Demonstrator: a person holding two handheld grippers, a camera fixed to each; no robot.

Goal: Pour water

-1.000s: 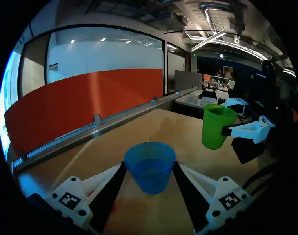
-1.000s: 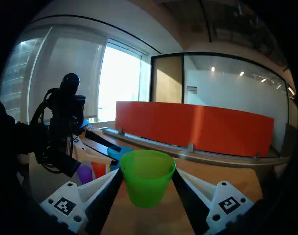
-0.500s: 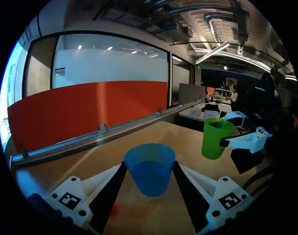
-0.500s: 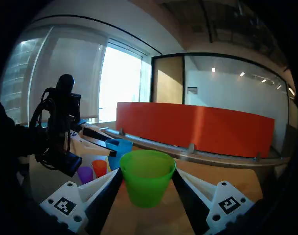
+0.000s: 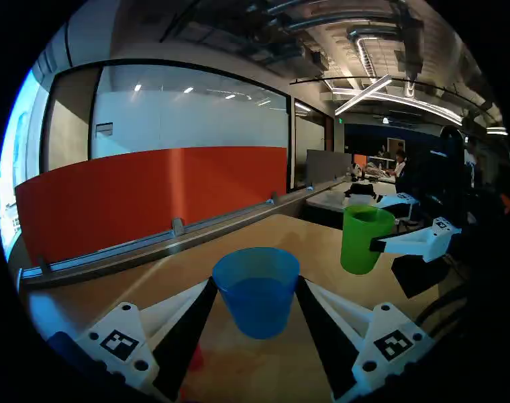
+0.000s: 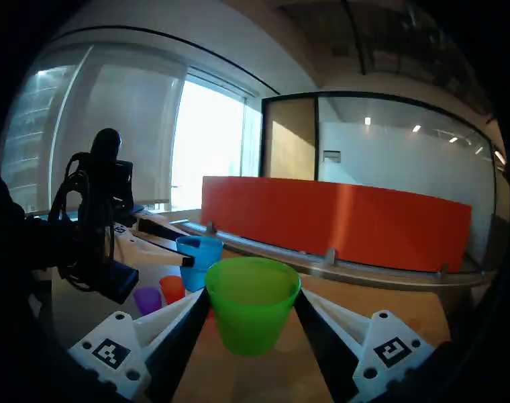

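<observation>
In the left gripper view my left gripper (image 5: 256, 295) is shut on an upright blue cup (image 5: 256, 290) held above the wooden table (image 5: 255, 235). To its right the right gripper (image 5: 416, 243) holds a green cup (image 5: 362, 238), also upright. In the right gripper view my right gripper (image 6: 252, 305) is shut on that green cup (image 6: 252, 303). The blue cup (image 6: 199, 260) hangs to the left and farther off, in the left gripper's fingers (image 6: 158, 236). Whether either cup holds water cannot be told.
A small orange cup (image 6: 172, 289) and a small purple cup (image 6: 147, 299) stand on the table below the blue cup. An orange partition (image 5: 147, 195) with a metal rail (image 5: 188, 232) runs along the table's far edge. A person's dark sleeve (image 6: 27, 248) is at the left.
Both cups have risen a little over the table. In the right gripper view the blue cup has come up and into fuller view; in the left gripper view the green cup has drifted slightly left.
</observation>
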